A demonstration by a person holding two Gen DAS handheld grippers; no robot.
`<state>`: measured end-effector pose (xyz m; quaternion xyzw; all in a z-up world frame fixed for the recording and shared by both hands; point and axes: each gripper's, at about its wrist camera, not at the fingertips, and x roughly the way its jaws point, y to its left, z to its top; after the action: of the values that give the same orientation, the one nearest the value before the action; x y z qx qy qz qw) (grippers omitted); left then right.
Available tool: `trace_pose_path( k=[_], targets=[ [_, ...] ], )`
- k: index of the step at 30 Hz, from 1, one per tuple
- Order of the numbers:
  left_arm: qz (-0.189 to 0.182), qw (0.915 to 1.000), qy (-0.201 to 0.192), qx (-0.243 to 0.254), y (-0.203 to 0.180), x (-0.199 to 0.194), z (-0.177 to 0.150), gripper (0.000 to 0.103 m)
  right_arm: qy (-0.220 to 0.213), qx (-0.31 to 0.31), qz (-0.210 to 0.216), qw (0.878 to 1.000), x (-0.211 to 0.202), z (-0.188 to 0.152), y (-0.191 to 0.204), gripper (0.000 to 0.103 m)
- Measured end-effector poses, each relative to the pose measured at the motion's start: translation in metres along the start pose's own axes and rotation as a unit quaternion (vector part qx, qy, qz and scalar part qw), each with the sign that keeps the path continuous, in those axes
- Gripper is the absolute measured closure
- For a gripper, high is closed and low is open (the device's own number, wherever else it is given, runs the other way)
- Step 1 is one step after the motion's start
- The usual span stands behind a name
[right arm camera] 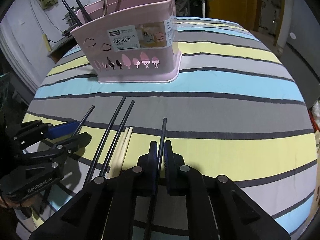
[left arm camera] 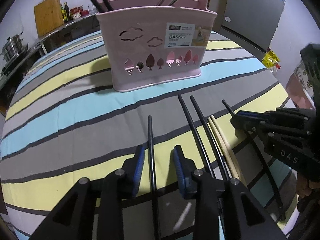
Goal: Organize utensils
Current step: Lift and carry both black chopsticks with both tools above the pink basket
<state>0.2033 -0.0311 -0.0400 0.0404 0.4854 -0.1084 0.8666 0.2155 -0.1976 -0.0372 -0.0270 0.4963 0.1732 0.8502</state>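
Left gripper [left arm camera: 159,150]: jaws parted, astride a black chopstick [left arm camera: 150,140] that lies flat on the striped cloth [left arm camera: 80,104] of the worktop; the blue pads [left arm camera: 140,160] stand clear of it on both sides, so nothing is gripped. Right gripper [right arm camera: 160,146]: clenched on a second black chopstick [right arm camera: 163,132], whose tip projects past the jaws toward the pink basket [right arm camera: 140,64]; whether that tip rests on the cloth or is just lifted cannot be told.

Positions relative to the pink basket: both grippers are on its near side, well apart from it. Between them, also on the near side, lie two more black chopsticks [right arm camera: 112,134] side by side and, just beside these, a pale wooden pair [right arm camera: 125,142], all pointing roughly toward the basket. The basket stands upright on the cloth with black chopsticks [right arm camera: 76,10] in its left end and metal handles [right arm camera: 106,2] nearer the middle.

Handling, as judged: each chopstick is light, stiff and thin, with a smooth dark finish that is likely slippery, so it may roll or pivot between the pads. A hold near the middle of the length, or slightly toward the thicker end, should balance it and leave the tip free to enter the basket. Lying flat on soft cloth, the stick offers little height, so the pads need to come down close to the fabric without pinching it.
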Motion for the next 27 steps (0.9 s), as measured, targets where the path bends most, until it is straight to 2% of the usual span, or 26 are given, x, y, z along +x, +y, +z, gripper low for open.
trace_pose_path(
  k=[1,3,6,11,15,27],
  targets=[
    [0.001,1.0000,-0.001,-0.001,0.000,0.000,0.001,0.076,-0.001,-0.001,-0.001,1.000,0.001,0.001,0.000,0.097],
    [-0.001,1.0000,-0.001,-0.005,0.002,0.001,0.003,0.088,-0.003,0.000,0.001,1.000,0.002,0.003,0.000,0.098],
    [-0.010,0.9999,0.007,-0.008,0.005,0.002,0.009,0.098,-0.006,0.006,0.010,1.000,0.000,0.005,-0.001,0.098],
    [-0.020,0.9996,-0.004,-0.017,0.013,-0.011,0.019,0.098,-0.033,0.010,0.025,0.999,-0.017,0.012,0.000,0.099],
    [-0.025,0.9990,-0.028,-0.025,0.020,-0.033,0.029,0.098,-0.065,0.011,0.032,0.997,-0.042,0.024,0.000,0.099],
    [-0.038,0.9877,-0.148,-0.033,0.038,-0.130,0.073,0.098,-0.186,0.006,0.020,0.982,-0.131,0.056,0.002,0.098]
  ],
)
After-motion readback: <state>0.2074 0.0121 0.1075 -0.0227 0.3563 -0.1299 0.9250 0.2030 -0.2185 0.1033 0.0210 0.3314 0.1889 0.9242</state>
